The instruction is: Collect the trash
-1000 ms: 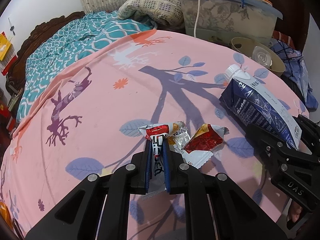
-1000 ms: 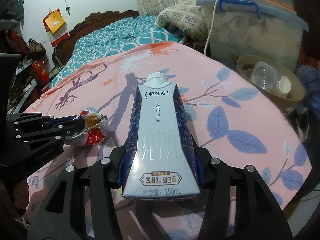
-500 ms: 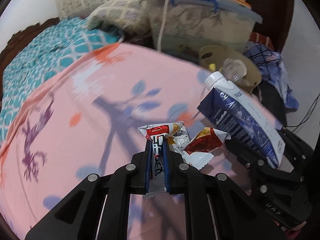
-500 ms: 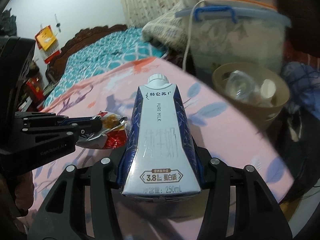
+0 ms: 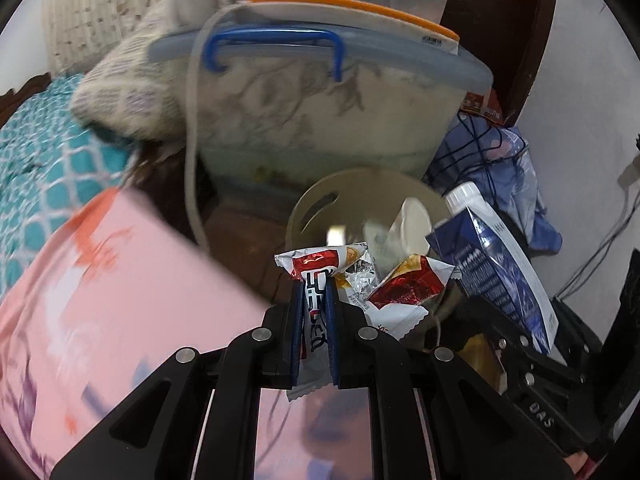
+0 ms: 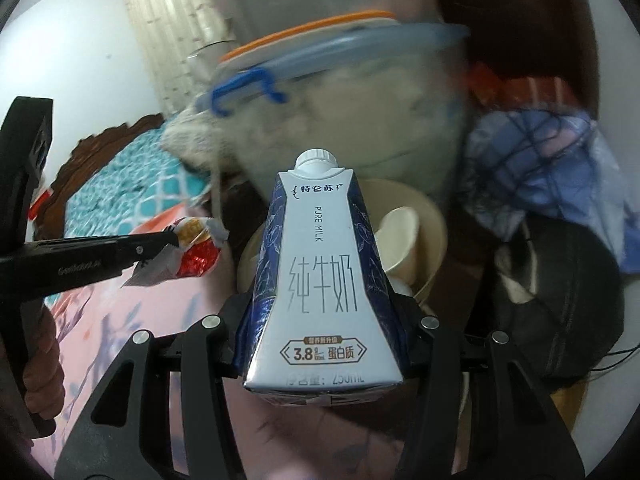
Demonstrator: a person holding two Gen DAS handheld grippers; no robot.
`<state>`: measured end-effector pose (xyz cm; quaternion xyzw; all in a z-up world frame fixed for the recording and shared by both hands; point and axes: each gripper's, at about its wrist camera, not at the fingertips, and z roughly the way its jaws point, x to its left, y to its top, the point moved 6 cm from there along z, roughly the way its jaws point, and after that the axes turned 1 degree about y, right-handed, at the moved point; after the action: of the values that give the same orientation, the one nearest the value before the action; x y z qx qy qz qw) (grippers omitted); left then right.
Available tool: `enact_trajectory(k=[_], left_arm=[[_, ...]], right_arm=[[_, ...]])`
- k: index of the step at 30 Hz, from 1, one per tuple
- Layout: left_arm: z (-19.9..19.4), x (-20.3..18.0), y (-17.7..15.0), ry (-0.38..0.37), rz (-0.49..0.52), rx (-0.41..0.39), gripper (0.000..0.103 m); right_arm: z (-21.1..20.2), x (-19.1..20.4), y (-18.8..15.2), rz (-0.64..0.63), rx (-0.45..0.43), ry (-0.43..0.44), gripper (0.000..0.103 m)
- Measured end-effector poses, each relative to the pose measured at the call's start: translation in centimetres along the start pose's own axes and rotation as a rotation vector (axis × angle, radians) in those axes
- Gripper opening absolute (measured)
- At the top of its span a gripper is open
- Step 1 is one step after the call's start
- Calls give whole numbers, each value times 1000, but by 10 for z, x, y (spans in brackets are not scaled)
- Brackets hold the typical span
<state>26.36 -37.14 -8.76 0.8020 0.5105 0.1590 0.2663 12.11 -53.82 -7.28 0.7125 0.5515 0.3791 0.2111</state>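
Left gripper (image 5: 316,304): jaws clenched on a bunch of red-and-white snack wrappers (image 5: 400,288), which fan out past the blue pads. In the right wrist view the same gripper (image 6: 160,246) enters from the left, wrappers (image 6: 192,256) at its tip, a hand (image 6: 42,364) on its handle.

Right gripper (image 6: 324,344): jaws grasping a blue-and-white milk carton (image 6: 320,288) by its lower sides, white cap pointing away from the camera. In the left wrist view this carton (image 5: 496,276) sits just right of the wrappers, tilted.

Beyond both loads: a tan round bin (image 5: 316,208), with a white cup (image 5: 414,224) and other pale items inside. Wrappers and carton are held in the air on its near side.

Far side of the bin: a clear storage box (image 5: 320,120) with a blue handle, an orange-edged lid stacked on top.

Left: pink patterned bedspread (image 5: 100,300), teal quilt (image 5: 36,160), a pale pillow (image 5: 132,96).

Right: a heap of blue checked cloth (image 6: 548,160). Background is motion-blurred.
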Motion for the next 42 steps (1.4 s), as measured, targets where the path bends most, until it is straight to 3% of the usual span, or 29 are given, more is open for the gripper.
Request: enact_trajectory(k=[6,7,8,9,13,19,26,35,42], left_arm=[[64,-20,49,-40,4,41,11],[73,-21,52,-46,5,47,15],[85,-23,55,-47,2,62,35],[95,-23,57,-34,-4,78,46],[104,-21,50,-38,-5,94,44],[70,-7,35,-33,-35,26,46],[10,11,-10,13,-70,-54,64],[-58,38,-82,127,-110,-105,73],[-104,51,-121,199,-118,-154,91]], right_arm=[[45,-29,17,20,67,-43,56],[55,-31,16,22,91,-32,66],[59,-32,15,23,98,-31,71],[62,-33,14,25,97,-38,77],[55,-36,10,40,65,-23,77],[36,-31,2,74,33,6,77],[5,-11,-2,30,-6,-33,77],[-33,24,-22,-1,-12,-12,77],[-68,55,-36,-44,-27,10,79]])
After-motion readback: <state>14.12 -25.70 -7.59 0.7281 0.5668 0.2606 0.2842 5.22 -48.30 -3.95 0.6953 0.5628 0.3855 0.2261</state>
